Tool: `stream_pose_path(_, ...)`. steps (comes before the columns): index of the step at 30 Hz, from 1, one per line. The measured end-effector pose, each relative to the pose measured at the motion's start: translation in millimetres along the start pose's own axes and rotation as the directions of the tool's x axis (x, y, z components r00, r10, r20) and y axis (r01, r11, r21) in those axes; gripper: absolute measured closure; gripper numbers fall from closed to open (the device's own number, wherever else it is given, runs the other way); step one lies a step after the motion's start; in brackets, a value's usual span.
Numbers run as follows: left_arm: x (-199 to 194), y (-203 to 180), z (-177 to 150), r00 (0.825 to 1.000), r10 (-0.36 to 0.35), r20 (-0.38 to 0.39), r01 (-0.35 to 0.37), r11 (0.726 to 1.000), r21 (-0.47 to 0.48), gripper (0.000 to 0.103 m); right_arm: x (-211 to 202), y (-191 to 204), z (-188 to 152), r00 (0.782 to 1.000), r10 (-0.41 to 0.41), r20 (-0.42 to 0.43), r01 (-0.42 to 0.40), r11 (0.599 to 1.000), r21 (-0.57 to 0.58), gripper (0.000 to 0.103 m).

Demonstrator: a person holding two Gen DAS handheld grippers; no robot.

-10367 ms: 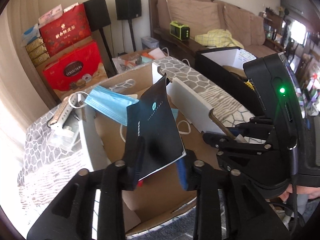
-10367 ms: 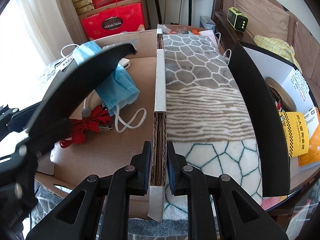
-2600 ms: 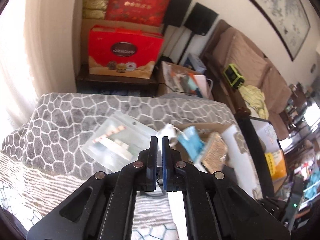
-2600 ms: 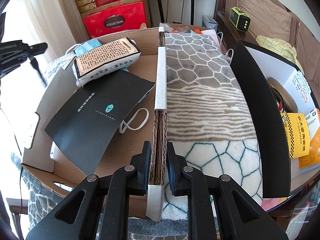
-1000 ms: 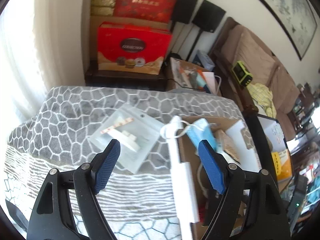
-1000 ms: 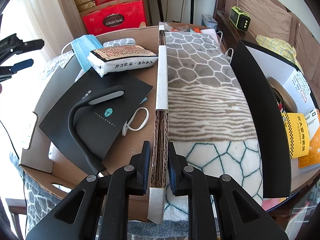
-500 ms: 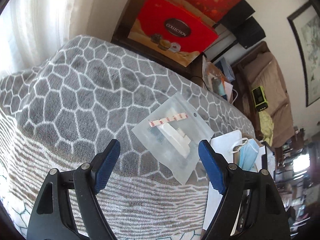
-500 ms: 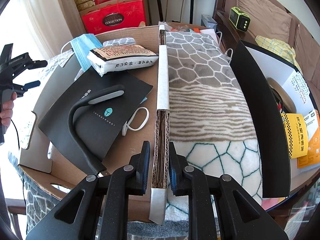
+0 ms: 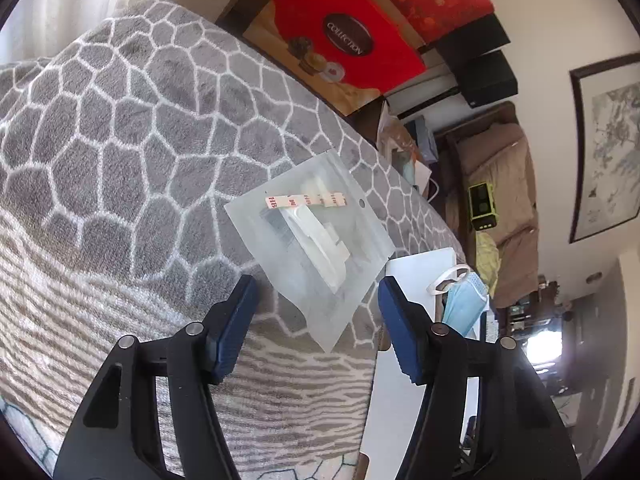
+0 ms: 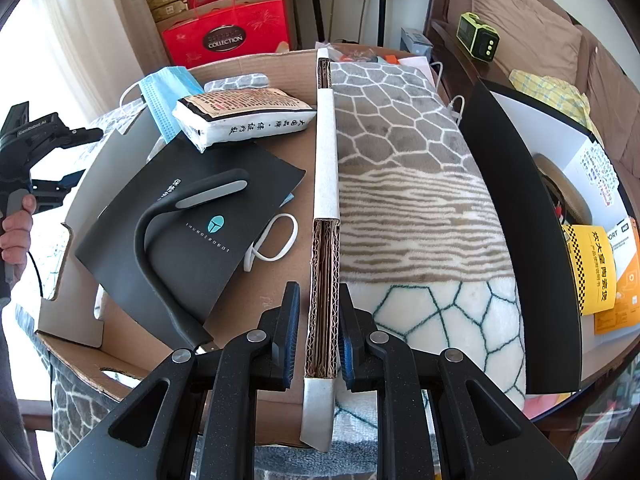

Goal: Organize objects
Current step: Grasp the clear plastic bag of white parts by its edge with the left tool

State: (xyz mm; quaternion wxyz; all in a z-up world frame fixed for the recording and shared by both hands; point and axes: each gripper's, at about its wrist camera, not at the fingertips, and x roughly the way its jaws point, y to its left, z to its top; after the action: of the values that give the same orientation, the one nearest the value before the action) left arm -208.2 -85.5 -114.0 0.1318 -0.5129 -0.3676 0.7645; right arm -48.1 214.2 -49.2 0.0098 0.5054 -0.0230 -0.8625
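A clear plastic bag point(image 9: 308, 236) with white parts inside lies on the grey patterned blanket point(image 9: 120, 128). My left gripper point(image 9: 316, 292) hovers just over the bag's near corner, which lies between the closing jaws; the pads do not touch it. My right gripper point(image 10: 319, 292) is shut on the cardboard box wall point(image 10: 326, 184). Inside the box lie a black booklet point(image 10: 224, 248), a grey bendy lamp point(image 10: 180, 208), a white printed packet point(image 10: 244, 116) and a blue mask point(image 10: 168, 92). A hand point(image 10: 16, 220) holds the left gripper point(image 10: 60, 160) beyond the box's left side.
Red gift boxes point(image 9: 344, 44) stand behind the blanket. A black-sided open box point(image 10: 516, 216) with papers sits to the right of the blanket strip point(image 10: 404, 168). A white cable loop point(image 10: 276, 240) lies on the box floor. A sofa point(image 10: 540, 28) is at the back right.
The left gripper has come down closer to the clear bag, rolled, and its jaws have narrowed around the bag's corner. The right gripper has kept its grip on the box wall.
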Motion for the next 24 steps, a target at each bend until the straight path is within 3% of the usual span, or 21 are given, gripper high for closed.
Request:
stream_pose_path(5,8,6,-8,0.997,-0.073,-0.024,0.071,0.994,-0.087,0.061,0,-1,0,1.0,0.0,0.0,0.0,1.0,0.0,0.085)
stream_pose_path(11,17,3,-9,0.998,-0.054,0.012,0.055,0.992,-0.112,0.08,1,-1,-1,1.0,-0.001,0.0,0.001,1.0,0.0,0.085)
stream_pose_path(14,23,3,-8,0.999,-0.034,0.017,0.036,0.992,-0.119,0.096,2,-1,-1,1.0,-0.002,-0.002,0.002,1.0,-0.001,0.084)
stream_pose_path(19,19,2,-10,0.998,-0.025,0.05,0.03,0.995,-0.1,0.099,3,-1,-1,1.0,-0.001,-0.002,0.001,1.0,-0.001,0.084)
stream_pose_path(24,-4,-16,-18,0.994,-0.039,0.1,0.039,0.999,-0.003,0.102,3,-1,-1,1.0,-0.001,-0.002,0.001,1.0,0.0,0.084)
